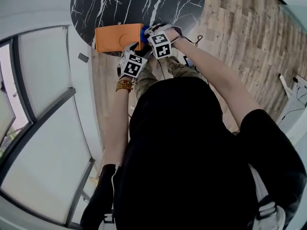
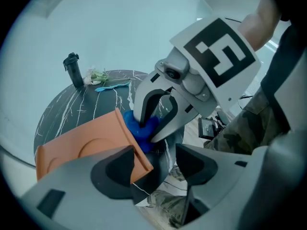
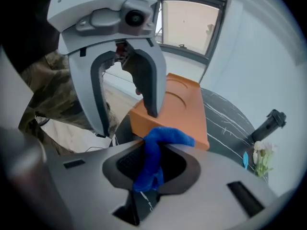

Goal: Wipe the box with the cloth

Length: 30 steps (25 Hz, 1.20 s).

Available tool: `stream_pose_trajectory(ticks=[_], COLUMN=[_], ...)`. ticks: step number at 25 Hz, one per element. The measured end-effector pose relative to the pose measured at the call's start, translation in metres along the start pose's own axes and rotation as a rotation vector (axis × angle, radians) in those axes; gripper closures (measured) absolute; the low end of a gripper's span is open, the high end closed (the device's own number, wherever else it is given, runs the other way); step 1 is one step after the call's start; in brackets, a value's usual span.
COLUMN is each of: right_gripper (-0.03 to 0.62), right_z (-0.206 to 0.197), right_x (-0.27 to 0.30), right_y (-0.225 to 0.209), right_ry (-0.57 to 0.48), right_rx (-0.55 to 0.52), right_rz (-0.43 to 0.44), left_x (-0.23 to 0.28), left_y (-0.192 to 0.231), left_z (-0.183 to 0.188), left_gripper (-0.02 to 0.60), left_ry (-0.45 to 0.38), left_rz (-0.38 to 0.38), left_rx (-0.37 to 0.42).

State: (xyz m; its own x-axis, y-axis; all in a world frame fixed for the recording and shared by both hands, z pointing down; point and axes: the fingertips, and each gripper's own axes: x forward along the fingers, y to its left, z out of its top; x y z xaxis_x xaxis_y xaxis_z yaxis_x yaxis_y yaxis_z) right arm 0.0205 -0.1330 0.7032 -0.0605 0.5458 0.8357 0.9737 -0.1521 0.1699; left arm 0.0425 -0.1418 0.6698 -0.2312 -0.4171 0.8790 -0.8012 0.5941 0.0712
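The right gripper [image 3: 154, 172] was clenched on a crumpled blue cloth [image 3: 152, 153]. Its own view showed the cloth bunched between the dark pads and folding over onto the near edge of a flat orange rectangular box [image 3: 178, 108] with a round recess in its top. The left gripper [image 2: 158, 169] was released. Its own view showed the box's near corner between the jaws, with one pad [image 2: 119, 172] overlapping the box wall and the other clear of it, dark tabletop showing in the gap. Only the left gripper view showed the right gripper's curved grey fingers closed on the cloth where it touched the box's end. The right gripper view in turn showed the left gripper's two fingers straddling that corner from above. The box lay at the near edge of a round black table [image 2: 67, 111] with white marble veining. Only the gripper views took in the far side of the table, where an upright black cylinder [image 2: 73, 70] stood beside a small sprig of pale flowers [image 2: 97, 75] and a thin light-blue item [image 2: 113, 85]. The head view alone showed the two marker cubes close together over the box's right end, a beaded bracelet [image 1: 124, 84] on the left wrist, the person's black top and the wood-plank floor [image 1: 240, 37].
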Motion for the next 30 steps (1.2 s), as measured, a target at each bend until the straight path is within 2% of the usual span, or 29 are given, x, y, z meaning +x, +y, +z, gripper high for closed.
stream_pose_trajectory(ticks=[5,8,11,13,17,20,24,27,30], right_gripper=[0.53,0.531,0.53,0.53,0.53,0.53,0.53,0.53,0.53], right_z=[0.012,0.015,0.031,0.042,0.045,0.064,0.107,0.145,0.183], right_x=[0.008,0.009,-0.005,-0.023,-0.064,-0.087,-0.109,-0.122,-0.127], right_y=[0.03,0.043,0.064,0.074,0.078,0.075,0.078,0.077,0.073], right_ry=[-0.022,-0.042,-0.138,-0.23,-0.336,-0.388,-0.41,-0.436,-0.423], right_rx=[-0.077,-0.103,-0.136,-0.087,0.03,-0.005,-0.17,-0.234,-0.246], right_rz=[0.017,0.034,0.117,0.156,0.074,-0.018,-0.203,-0.315,-0.367], left_x=[0.001,0.001,-0.012,-0.026,-0.061,-0.088,-0.122,-0.154,-0.179], left_y=[-0.004,-0.01,-0.019,-0.027,-0.049,-0.057,-0.057,-0.041,-0.026], left_z=[-0.004,-0.011,-0.018,-0.019,-0.009,0.003,0.018,0.022,0.006], left_gripper=[0.282,0.262,0.262,0.261,0.261,0.262,0.262,0.276,0.288], left_ry=[0.031,0.099,0.162,0.145,-0.035,-0.16,-0.331,-0.499,-0.586], left_rz=[-0.016,-0.051,-0.102,-0.127,-0.203,-0.246,-0.321,-0.408,-0.487], left_rx=[0.042,0.068,0.103,0.129,0.076,0.04,-0.168,-0.36,-0.45])
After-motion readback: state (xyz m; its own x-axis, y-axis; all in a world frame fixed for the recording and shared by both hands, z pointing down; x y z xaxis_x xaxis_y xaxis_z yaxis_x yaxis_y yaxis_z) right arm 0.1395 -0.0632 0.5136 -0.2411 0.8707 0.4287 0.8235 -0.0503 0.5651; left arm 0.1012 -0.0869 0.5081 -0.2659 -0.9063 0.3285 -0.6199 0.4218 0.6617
